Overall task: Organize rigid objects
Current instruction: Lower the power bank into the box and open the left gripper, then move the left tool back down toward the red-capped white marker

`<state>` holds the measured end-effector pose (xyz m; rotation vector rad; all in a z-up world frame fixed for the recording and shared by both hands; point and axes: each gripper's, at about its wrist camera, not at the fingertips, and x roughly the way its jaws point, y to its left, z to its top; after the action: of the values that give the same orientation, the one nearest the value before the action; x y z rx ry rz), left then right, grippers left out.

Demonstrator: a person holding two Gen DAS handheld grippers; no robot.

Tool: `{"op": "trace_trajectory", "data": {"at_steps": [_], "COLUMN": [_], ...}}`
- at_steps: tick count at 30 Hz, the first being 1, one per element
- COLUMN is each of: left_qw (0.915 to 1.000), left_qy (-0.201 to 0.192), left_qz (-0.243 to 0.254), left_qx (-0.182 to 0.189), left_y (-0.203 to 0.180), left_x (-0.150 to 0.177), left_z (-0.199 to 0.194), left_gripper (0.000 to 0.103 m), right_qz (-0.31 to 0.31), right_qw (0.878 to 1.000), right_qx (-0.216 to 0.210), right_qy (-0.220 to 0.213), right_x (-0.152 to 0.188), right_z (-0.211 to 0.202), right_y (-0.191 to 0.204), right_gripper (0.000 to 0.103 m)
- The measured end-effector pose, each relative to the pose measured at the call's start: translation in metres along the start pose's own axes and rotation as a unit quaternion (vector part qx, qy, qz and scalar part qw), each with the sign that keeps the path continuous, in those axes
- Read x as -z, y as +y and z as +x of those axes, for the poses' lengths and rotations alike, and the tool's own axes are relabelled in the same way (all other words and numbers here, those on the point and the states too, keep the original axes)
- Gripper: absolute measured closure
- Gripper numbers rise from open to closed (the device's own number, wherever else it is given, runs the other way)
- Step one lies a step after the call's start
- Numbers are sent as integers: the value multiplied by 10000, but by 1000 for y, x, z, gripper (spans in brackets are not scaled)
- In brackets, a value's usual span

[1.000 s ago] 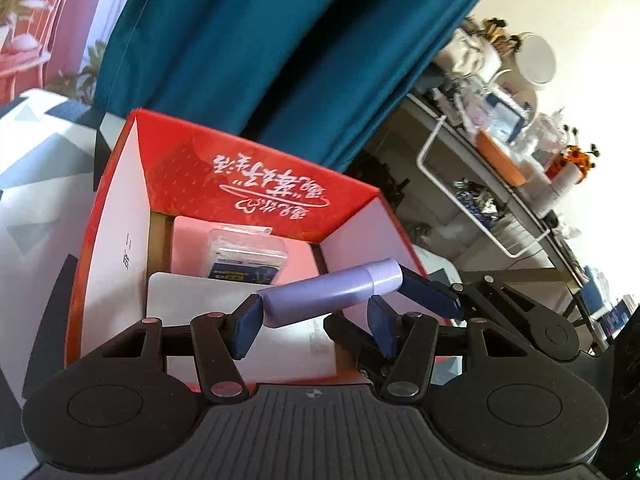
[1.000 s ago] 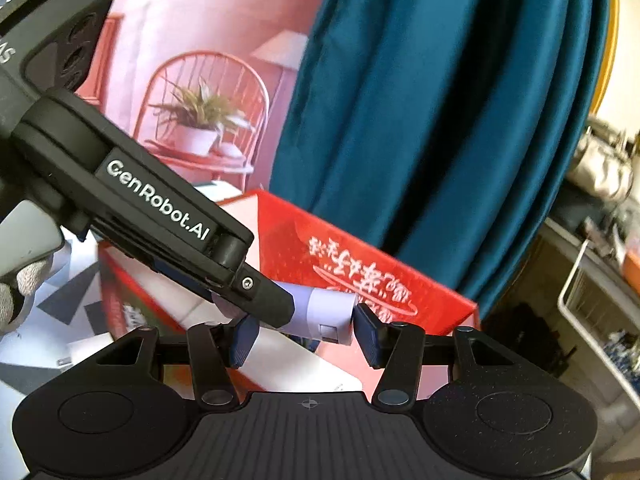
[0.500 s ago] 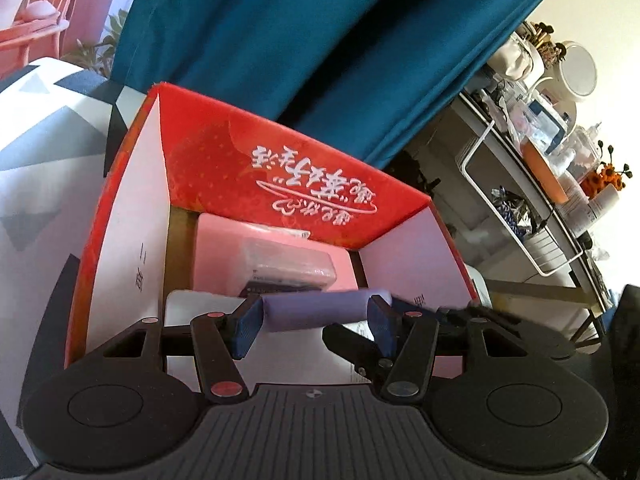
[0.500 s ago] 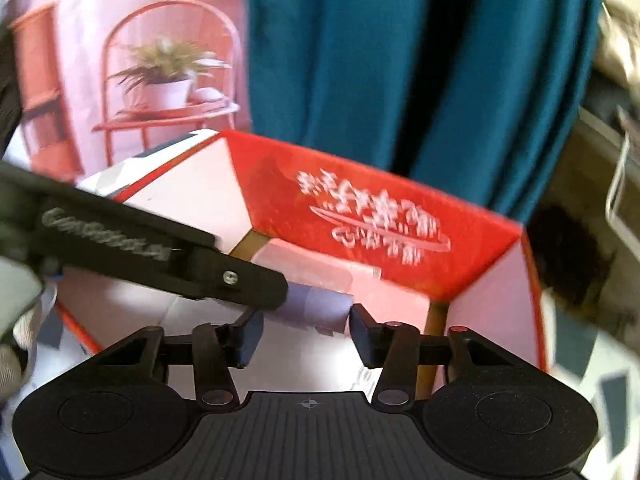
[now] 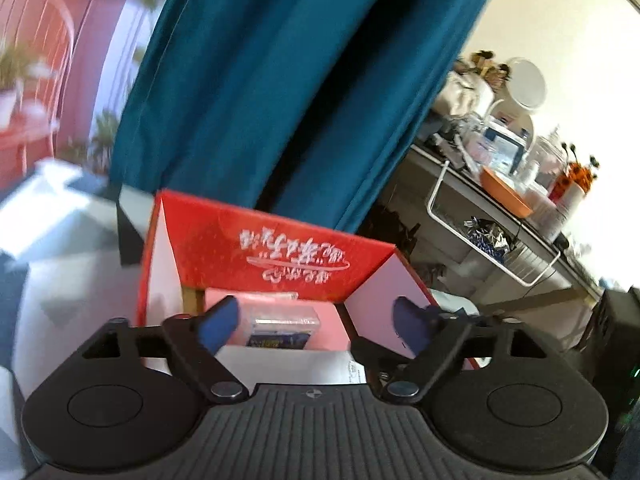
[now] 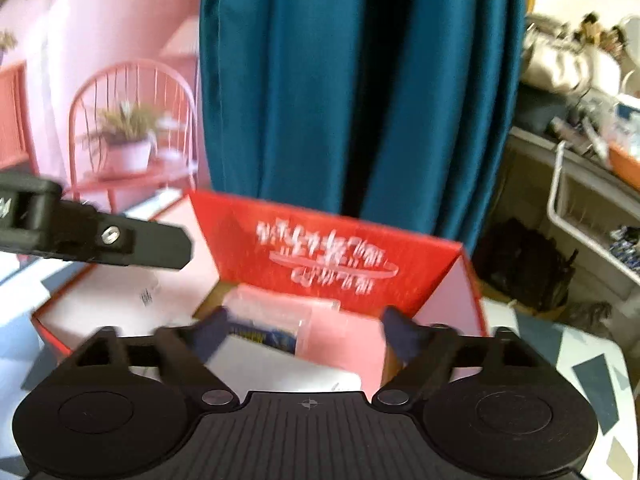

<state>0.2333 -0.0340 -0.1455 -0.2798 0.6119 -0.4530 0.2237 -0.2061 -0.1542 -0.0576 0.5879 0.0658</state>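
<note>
A red open box (image 5: 280, 236) with white script on its far wall stands on the patterned table; it also shows in the right wrist view (image 6: 320, 248). Inside lie a clear plastic case (image 5: 284, 322) on a pink item and a white flat item (image 5: 288, 366). The case also shows in the right wrist view (image 6: 268, 320). My left gripper (image 5: 316, 322) is open and empty above the box's near side. My right gripper (image 6: 304, 330) is open and empty over the box. The left gripper's finger (image 6: 132, 240) shows in the right wrist view at the left. The purple tube is out of sight.
A teal curtain (image 5: 280, 80) hangs behind the box. A cluttered shelf with a white wire basket (image 5: 500, 220) stands at the right. A pink chair with a plant (image 6: 128, 136) is at the back left.
Both grippers have opened wide and drawn back and up from the box. The purple tube that my left gripper held is no longer between the fingers or in sight.
</note>
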Motion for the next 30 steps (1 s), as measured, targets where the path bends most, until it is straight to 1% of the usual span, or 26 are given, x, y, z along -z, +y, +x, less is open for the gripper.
{"op": "trace_trajectory", "data": {"at_steps": [1, 3, 7, 14, 18, 20, 22, 26, 30], "left_qw": [9999, 9996, 9983, 9926, 9922, 9920, 9905, 9890, 9878], "left_qy": [-50, -129, -262, -437, -323, -339, -352, -380, -390], "left_qz": [85, 231, 479, 865, 827, 786, 854, 938, 976], "left_qx": [-25, -55, -205, -737, -875, -932, -1015, -1082, -1153], "left_y": [-3, -7, -14, -21, -19, -17, -18, -21, -22], "left_x": [1, 3, 11, 36, 49, 56, 62, 73, 81], "left_z": [-5, -15, -32, -51, -58, -63, -66, -72, -76], "left_gripper": [7, 0, 0, 0, 0, 0, 0, 0, 0], "right_qz": [28, 119, 278, 508, 583, 617, 649, 614, 754], "right_qw": [9999, 9990, 9978, 9944, 9926, 9908, 9894, 9895, 9911], "right_qx": [24, 55, 101, 141, 191, 225, 211, 246, 161], "right_qy": [-152, -421, -597, -912, -1047, -1187, -1284, -1289, -1084], "right_x": [2, 4, 9, 36, 55, 64, 74, 93, 109], "right_z": [-7, -21, -39, -72, -87, -94, -101, -107, -104], "right_y": [-1, -4, -12, -12, -8, -6, -3, 2, -1], "right_gripper": [1, 0, 0, 0, 0, 0, 0, 0, 0]}}
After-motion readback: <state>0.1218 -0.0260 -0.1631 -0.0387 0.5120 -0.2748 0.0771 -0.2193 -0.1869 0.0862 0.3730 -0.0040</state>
